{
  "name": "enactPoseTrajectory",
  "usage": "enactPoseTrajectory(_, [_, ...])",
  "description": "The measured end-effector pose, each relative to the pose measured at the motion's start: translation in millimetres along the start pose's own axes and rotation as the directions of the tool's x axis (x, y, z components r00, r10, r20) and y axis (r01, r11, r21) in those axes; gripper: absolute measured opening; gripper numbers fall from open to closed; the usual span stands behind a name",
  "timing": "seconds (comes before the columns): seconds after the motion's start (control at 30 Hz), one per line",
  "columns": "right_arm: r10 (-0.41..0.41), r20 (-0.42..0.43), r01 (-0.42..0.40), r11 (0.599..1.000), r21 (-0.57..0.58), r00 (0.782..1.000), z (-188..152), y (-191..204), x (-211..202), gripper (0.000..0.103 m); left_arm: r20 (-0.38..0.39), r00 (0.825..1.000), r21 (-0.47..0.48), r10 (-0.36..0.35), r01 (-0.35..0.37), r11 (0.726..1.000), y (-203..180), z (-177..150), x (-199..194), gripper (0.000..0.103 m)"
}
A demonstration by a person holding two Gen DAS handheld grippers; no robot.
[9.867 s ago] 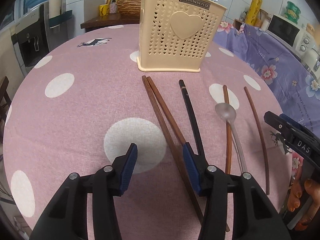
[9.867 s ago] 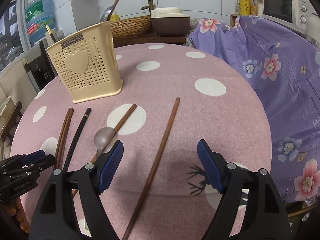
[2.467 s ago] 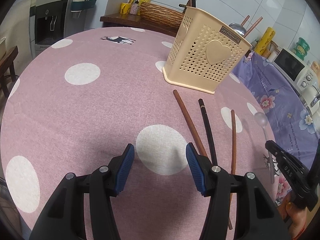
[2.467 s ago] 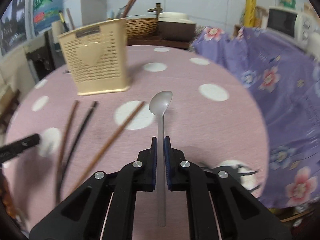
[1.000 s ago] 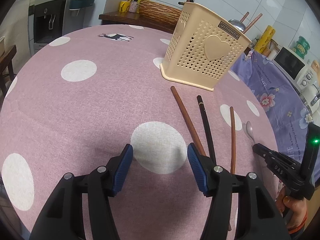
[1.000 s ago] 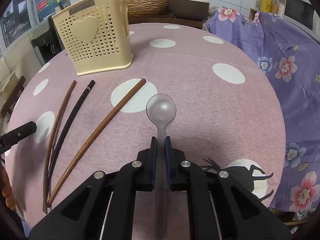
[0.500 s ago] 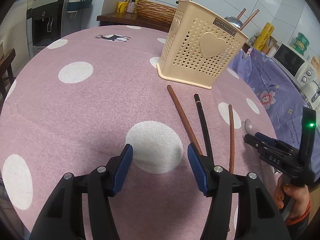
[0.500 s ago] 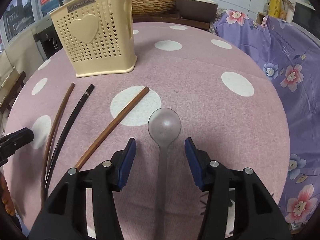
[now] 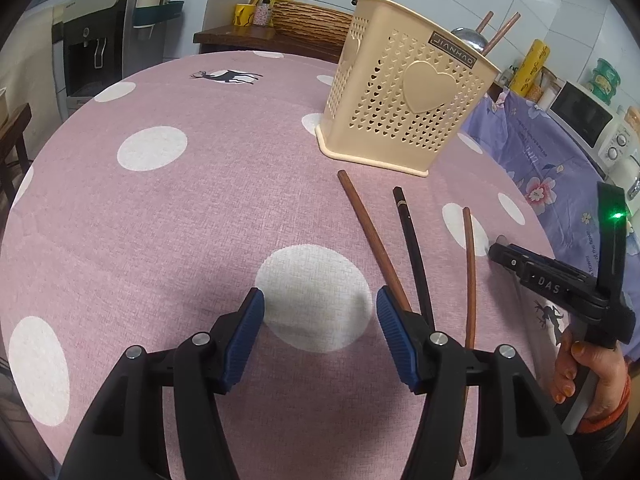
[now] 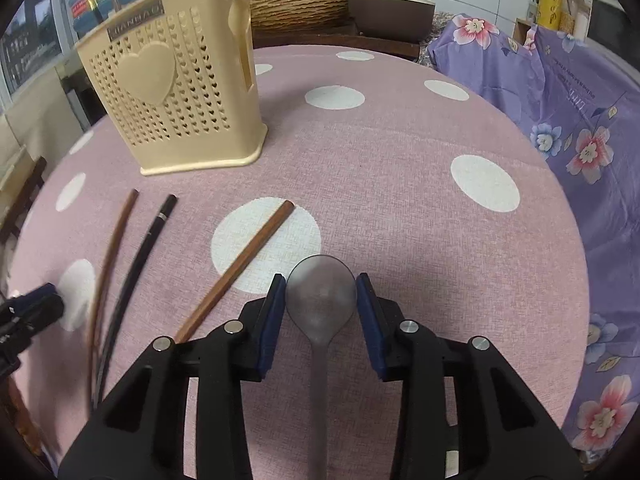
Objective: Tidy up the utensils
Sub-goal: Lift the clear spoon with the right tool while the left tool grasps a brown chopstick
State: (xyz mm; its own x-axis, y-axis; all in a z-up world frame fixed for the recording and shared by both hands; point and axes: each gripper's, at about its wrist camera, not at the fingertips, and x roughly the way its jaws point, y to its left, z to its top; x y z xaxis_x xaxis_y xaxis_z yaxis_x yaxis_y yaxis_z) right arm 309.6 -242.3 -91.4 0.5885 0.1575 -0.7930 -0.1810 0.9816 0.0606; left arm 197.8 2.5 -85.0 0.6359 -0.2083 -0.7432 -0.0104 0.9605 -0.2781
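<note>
table point(image 10: 400, 184) with pink dotted cloth. basket point(image 10: 176, 92) upright at back. three chopsticks point(image 9: 374, 236) lie loose. right tool point(image 10: 321, 304) closing, spoon point(image 10: 320, 300) bowl between pads, not gripped. left tool point(image 9: 320, 320) released, empty.

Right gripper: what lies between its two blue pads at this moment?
The spoon, lying on the tablecloth; its bowl sits between the closing jaws of the right gripper, as the right wrist view shows.
</note>
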Motion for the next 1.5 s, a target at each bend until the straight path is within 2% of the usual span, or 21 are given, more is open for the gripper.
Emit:
enactPoseTrajectory(0.13, [0.032, 0.061, -0.034, 0.999, 0.039, 0.998, 2.5, -5.4, -23.9, 0.037, -0.012, 1.000, 0.021, -0.001, 0.002, 1.000, -4.7, 4.7, 3.9, 0.059])
enactPoseTrajectory(0.37, [0.063, 0.221, -0.076, 0.996, 0.049, 0.973, 9.8, -6.5, -96.5, 0.037, 0.005, 1.000, 0.066, -0.001, 0.001, 0.998, -20.2, 27.3, 8.3, 0.057])
enactPoseTrajectory(0.5, [0.073, 0.250, -0.087, 0.995, 0.046, 0.965, 9.6, -5.6, -111.2, 0.037, 0.008, 1.000, 0.128, -0.007, 0.006, 0.992, -37.0, 37.5, 13.9, 0.057])
enactPoseTrajectory(0.6, [0.080, 0.256, -0.094, 0.995, 0.042, 0.963, 7.8, -4.9, -115.1, 0.037, -0.010, 1.000, 0.139, 0.012, -0.010, 0.990, -40.6, 44.0, 24.8, 0.053])
enactPoseTrajectory(0.73, [0.084, 0.254, -0.099, 0.994, 0.045, 0.964, 5.3, -4.8, -115.1, 0.037, -0.048, 0.996, 0.131, 0.075, -0.068, 0.989, -37.5, 54.1, 47.4, 0.038])
enactPoseTrajectory(0.8, [0.089, 0.251, -0.103, 0.994, 0.045, 0.964, 4.5, -4.5, -114.0, 0.037, -0.069, 0.995, 0.103, 0.067, -0.060, 0.993, -35.4, 58.1, 54.0, 0.036])
enactPoseTrajectory(0.97, [0.093, 0.243, -0.105, 0.994, 0.038, 0.966, 2.2, -0.3, -110.9, 0.037, -0.076, 0.990, 0.116, 0.122, -0.112, 0.987, -40.2, 63.1, 64.5, 0.026])
enactPoseTrajectory(1.1, [0.089, 0.246, -0.099, 0.995, 0.032, 0.965, 1.6, 2.2, -110.7, 0.037, -0.068, 0.984, 0.178, 0.162, -0.148, 0.973, -50.2, 61.9, 67.1, 0.021])
enactPoseTrajectory(1.17, [0.091, 0.245, -0.101, 0.994, 0.031, 0.965, 1.7, 3.0, -110.2, 0.037, -0.062, 0.982, 0.202, 0.177, -0.161, 0.966, -54.6, 61.2, 69.0, 0.013])
enactPoseTrajectory(1.4, [0.091, 0.241, -0.103, 0.994, 0.037, 0.966, 1.3, 3.5, -108.3, 0.037, -0.053, 0.980, 0.243, 0.193, -0.175, 0.954, -64.7, 59.9, 71.7, 0.012])
enactPoseTrajectory(1.5, [0.089, 0.238, -0.101, 0.994, 0.040, 0.967, 1.3, 4.0, -107.8, 0.037, -0.058, 0.982, 0.234, 0.179, -0.161, 0.959, -64.8, 60.7, 71.6, 0.010])
